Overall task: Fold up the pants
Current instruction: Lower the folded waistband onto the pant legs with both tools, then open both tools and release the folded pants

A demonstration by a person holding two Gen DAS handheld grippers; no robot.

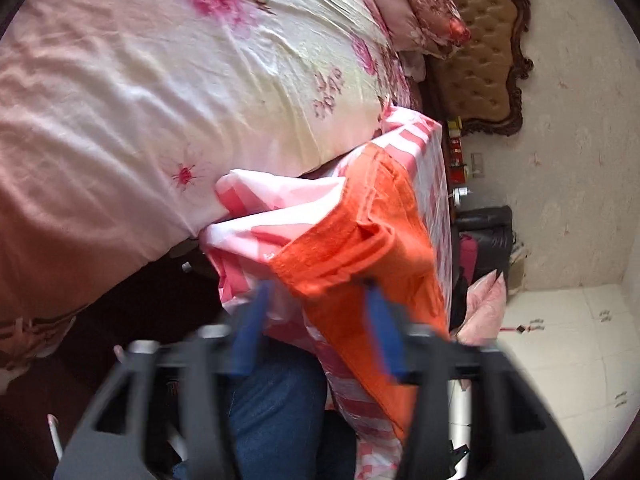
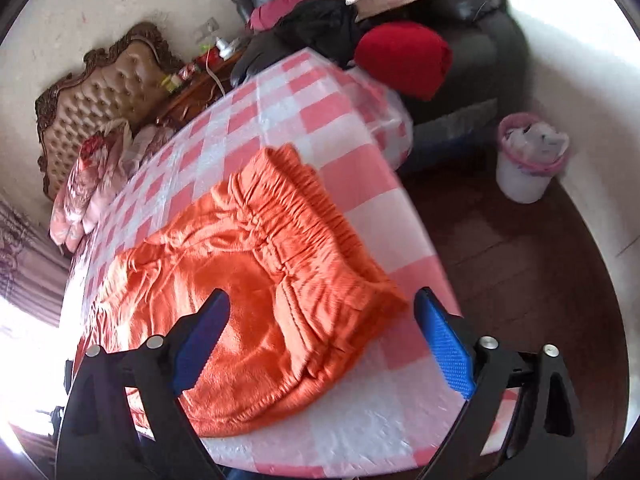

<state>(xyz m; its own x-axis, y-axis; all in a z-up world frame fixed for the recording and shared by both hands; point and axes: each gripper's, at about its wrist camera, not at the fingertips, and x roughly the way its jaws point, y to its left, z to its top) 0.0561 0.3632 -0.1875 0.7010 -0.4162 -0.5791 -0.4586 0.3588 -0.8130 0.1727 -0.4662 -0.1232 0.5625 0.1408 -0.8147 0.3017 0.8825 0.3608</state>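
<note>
The orange pants (image 2: pixel 256 292) lie bunched on the worktop (image 2: pixel 360 216), which is covered by a pink-and-white checked cloth (image 2: pixel 280 92). Their gathered elastic waistband runs toward the worktop's near right corner, and the rest of the fabric spreads in loose wrinkles toward the left edge, close to the near edge.

The right gripper (image 2: pixel 322 334) hovers over the near edge with its jaws spread wide; the blue fingers (image 2: pixel 448 344) sit on either side of the waistband end and grip nothing.

In the left wrist view, part of the pants (image 1: pixel 360 240) hangs over the worktop's edge, a hem or band folded back on itself, with the checked cloth (image 1: pixel 434 168) draped beneath. The left gripper (image 1: pixel 316 324) is blurred; its jaws stand apart, one blue finger (image 1: pixel 380 320) lying against the orange fabric and the other beside the hanging cloth. The fabric's edge lies between them, yet they do not pinch it.

Beyond the worktop stands a bed with a floral sheet (image 1: pixel 168 80) and a tufted headboard (image 2: pixel 96 100). A dark sofa (image 2: pixel 480 40) holds a red garment (image 2: pixel 404 58), and a white bin (image 2: pixel 528 160) stands on the floor.
</note>
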